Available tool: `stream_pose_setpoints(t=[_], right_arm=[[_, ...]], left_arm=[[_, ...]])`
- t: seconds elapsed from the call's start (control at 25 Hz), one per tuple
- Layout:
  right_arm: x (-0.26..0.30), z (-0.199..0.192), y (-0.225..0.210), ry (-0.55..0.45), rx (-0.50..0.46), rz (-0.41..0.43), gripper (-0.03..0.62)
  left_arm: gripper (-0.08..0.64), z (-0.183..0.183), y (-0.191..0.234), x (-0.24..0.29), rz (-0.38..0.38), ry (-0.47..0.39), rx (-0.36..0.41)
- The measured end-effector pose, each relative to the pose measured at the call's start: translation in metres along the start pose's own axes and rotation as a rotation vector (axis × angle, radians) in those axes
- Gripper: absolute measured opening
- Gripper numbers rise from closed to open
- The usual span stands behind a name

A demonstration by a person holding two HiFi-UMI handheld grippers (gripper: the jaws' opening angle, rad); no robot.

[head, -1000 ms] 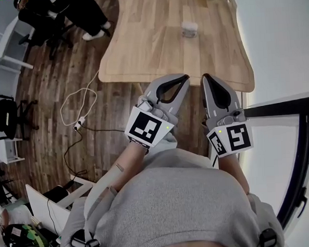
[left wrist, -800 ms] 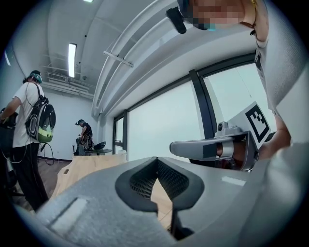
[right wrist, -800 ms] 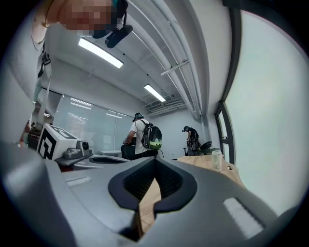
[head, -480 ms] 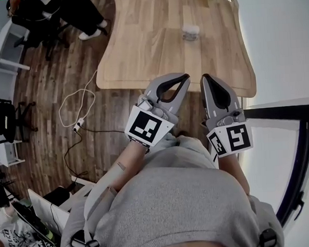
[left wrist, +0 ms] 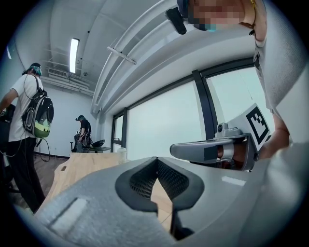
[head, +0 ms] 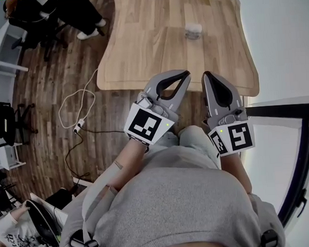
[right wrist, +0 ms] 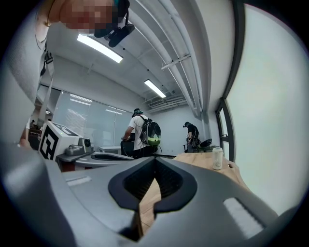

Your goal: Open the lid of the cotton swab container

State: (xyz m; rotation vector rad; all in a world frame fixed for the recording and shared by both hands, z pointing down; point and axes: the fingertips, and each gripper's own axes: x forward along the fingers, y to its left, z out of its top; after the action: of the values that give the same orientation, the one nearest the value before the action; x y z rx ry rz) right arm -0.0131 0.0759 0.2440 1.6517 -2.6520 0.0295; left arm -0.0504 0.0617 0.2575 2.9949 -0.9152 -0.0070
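Light wooden counter, rounded corners, grain running lengthwise. A small translucent cotton swab container stands at 1 o'clock from the counter's middle. A pale can stands at the far end. On the plank floor, at 8 o'clock, a white cable lies looped.

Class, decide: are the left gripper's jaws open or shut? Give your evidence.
Shut. In its own view, the left gripper has its jaw tips meeting, with nothing held between them.

The cotton swab container is too small for detail.
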Motion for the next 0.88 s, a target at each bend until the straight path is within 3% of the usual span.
stream_pose_setpoints(t=[0.48,0.88], right_arm=[[0.03,-0.011,-0.039,0.015,0.013,-0.016,0.0],[0.099,-0.008,-0.111,0.019,0.025,0.033,0.0]], left_arm=[[0.0,-0.01,0.03,0.041,-0.011,0.017,0.003],[0.0,-0.009,0.091,0.121,0.04,0.014,0.006]])
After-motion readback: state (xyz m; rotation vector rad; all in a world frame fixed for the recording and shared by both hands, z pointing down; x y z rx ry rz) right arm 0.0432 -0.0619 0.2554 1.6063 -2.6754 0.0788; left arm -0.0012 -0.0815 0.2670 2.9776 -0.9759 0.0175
